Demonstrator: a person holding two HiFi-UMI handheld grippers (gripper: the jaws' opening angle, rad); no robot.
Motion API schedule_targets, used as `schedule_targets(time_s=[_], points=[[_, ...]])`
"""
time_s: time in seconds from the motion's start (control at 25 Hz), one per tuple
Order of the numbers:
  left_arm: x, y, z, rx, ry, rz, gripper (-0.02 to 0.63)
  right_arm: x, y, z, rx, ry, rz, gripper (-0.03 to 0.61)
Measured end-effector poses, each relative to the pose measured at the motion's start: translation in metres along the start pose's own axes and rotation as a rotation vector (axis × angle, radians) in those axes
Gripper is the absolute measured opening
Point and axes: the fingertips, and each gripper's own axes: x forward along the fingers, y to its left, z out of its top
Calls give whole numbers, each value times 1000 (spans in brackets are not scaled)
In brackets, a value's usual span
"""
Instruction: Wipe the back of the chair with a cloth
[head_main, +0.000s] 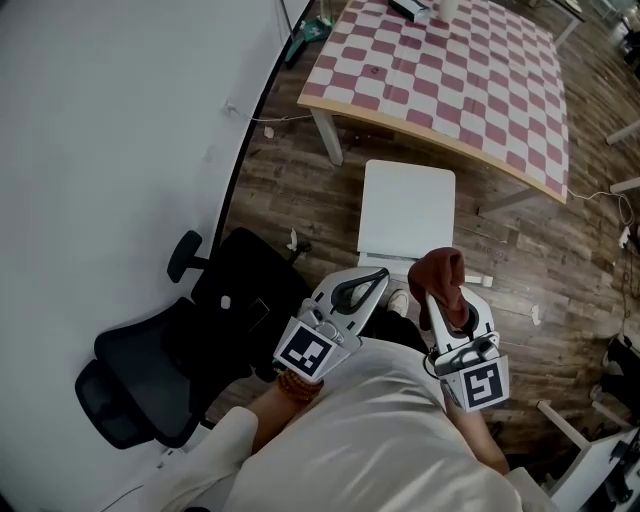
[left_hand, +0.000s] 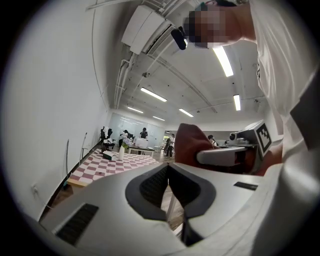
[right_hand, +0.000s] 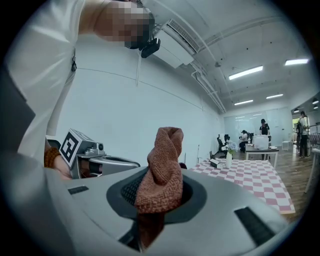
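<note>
A white chair (head_main: 405, 205) stands in front of me on the wood floor, its back toward me at the seat's near edge. My left gripper (head_main: 374, 282) is held just short of that back, shut with nothing between its jaws, which meet in the left gripper view (left_hand: 169, 175). To its right, my right gripper (head_main: 438, 295) is shut on a rust-brown cloth (head_main: 447, 283). The cloth (right_hand: 163, 170) sticks up twisted from the jaws in the right gripper view. The left gripper view also shows the cloth (left_hand: 190, 145).
A black office chair (head_main: 150, 370) stands at my left by the white wall. Beyond the white chair is a table with a pink checked top (head_main: 450, 70). Cables and small scraps lie on the floor. More tables and people stand far off in the room (right_hand: 260, 135).
</note>
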Motion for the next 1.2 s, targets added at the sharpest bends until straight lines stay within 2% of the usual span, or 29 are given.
schedule_targets(time_s=[0.08, 0.2, 0.32, 0.44, 0.68, 0.8, 0.88, 0.96, 1.04, 1.2], points=[[3, 1, -8, 0, 31, 0, 25, 2, -6, -5, 5, 11, 11, 81], [9, 3, -24, 26, 84, -5, 29, 4, -9, -21, -35, 74, 81, 81], [15, 11, -42, 132, 127, -6, 32, 14, -15, -43, -66, 167, 139, 81], [18, 21, -65, 271, 220, -21, 41, 28, -23, -65, -68, 261, 171, 81], [26, 49, -118, 250, 309, 8, 41, 71, -34, -110, -124, 372, 269, 81], [25, 49, -153, 317, 474, -107, 51, 94, -37, -143, -194, 444, 368, 81], [18, 47, -175, 410, 617, -198, 80, 108, -41, -169, -263, 504, 447, 81], [13, 51, -194, 519, 739, -240, 129, 120, -43, -196, -310, 576, 512, 81], [12, 60, -209, 604, 821, -255, 155, 130, -43, -225, -340, 660, 573, 81], [13, 64, -235, 675, 919, -322, 169, 148, -36, -280, -431, 811, 696, 81]])
